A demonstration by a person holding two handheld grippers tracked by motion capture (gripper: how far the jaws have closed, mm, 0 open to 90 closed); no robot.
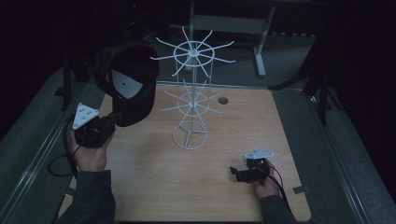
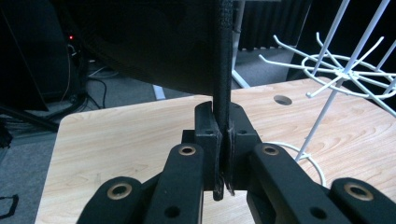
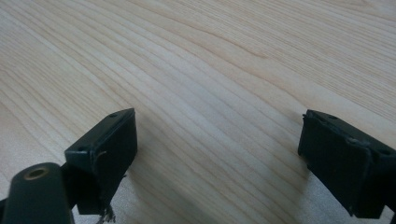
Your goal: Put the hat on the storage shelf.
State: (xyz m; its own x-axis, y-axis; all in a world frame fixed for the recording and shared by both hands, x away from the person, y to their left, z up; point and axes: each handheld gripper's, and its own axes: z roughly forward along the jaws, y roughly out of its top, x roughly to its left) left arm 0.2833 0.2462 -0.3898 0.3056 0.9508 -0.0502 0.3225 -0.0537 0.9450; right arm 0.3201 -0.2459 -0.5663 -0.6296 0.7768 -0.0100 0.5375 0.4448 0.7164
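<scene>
A black cap [image 1: 126,81] with a white label inside hangs in the air at the left, above the table's edge. My left gripper [image 1: 112,119] is shut on its edge; in the left gripper view that edge [image 2: 223,70] rises as a thin dark strip, and my left gripper [image 2: 223,135] has its jaws pressed on it. A white wire rack [image 1: 191,93] with two tiers of hooks stands mid-table, to the right of the cap, and its hooks [image 2: 341,74] are close by. My right gripper [image 1: 236,173] rests low at the front right, open [image 3: 217,149] over bare wood.
The wooden table [image 1: 243,126] has a round cable hole [image 1: 222,100] behind the rack. A grey desk frame [image 1: 259,46] stands beyond the far edge, with dark stand legs [image 1: 317,88] at the right. A bit of tape [image 1: 301,189] lies near the front right corner.
</scene>
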